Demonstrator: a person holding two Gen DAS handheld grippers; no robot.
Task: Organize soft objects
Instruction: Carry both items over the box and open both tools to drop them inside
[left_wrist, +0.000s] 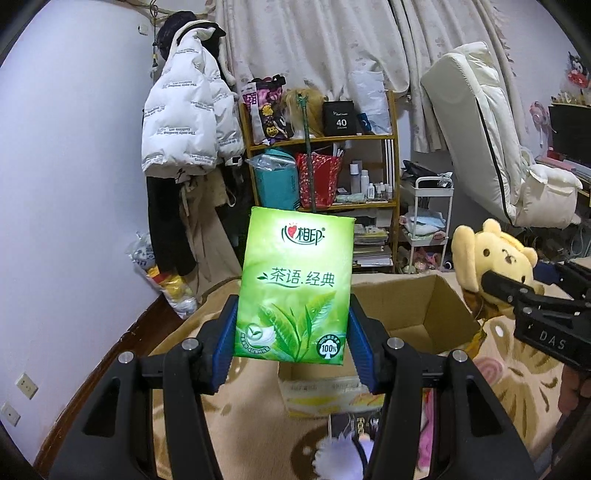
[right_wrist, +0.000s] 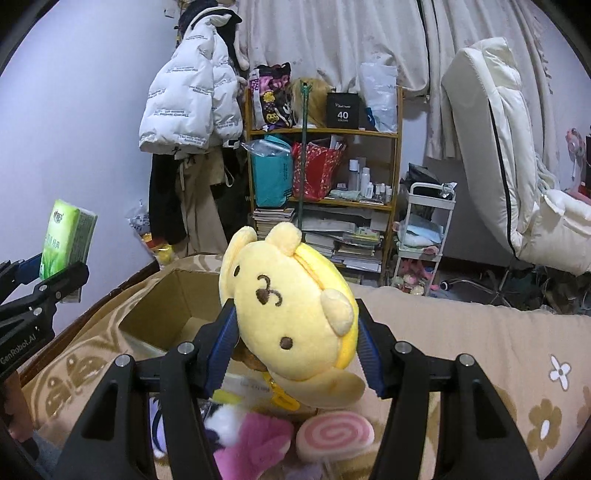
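So the left hand-held gripper (left_wrist: 291, 341) is clamped on a green tissue pack (left_wrist: 295, 284), blue pads squeezing its lower sides. The pack stands upright, long axis vertical, printed front facing the left wrist camera, held up in the air over the near edge of an open cardboard box (left_wrist: 417, 310).

The right hand-held gripper (right_wrist: 295, 347) is closed around a yellow bear plush (right_wrist: 291, 314), pinching it across the middle. The plush is tilted, ears up and to the left, face toward the right wrist camera, long axis running diagonally from upper left to lower right. It hangs above the box's right side.

The box sits on a beige flowered blanket (right_wrist: 498, 354). Just below the right gripper lie a pink plush (right_wrist: 258, 439) and a pink swirl cushion (right_wrist: 336, 432), touching each other.
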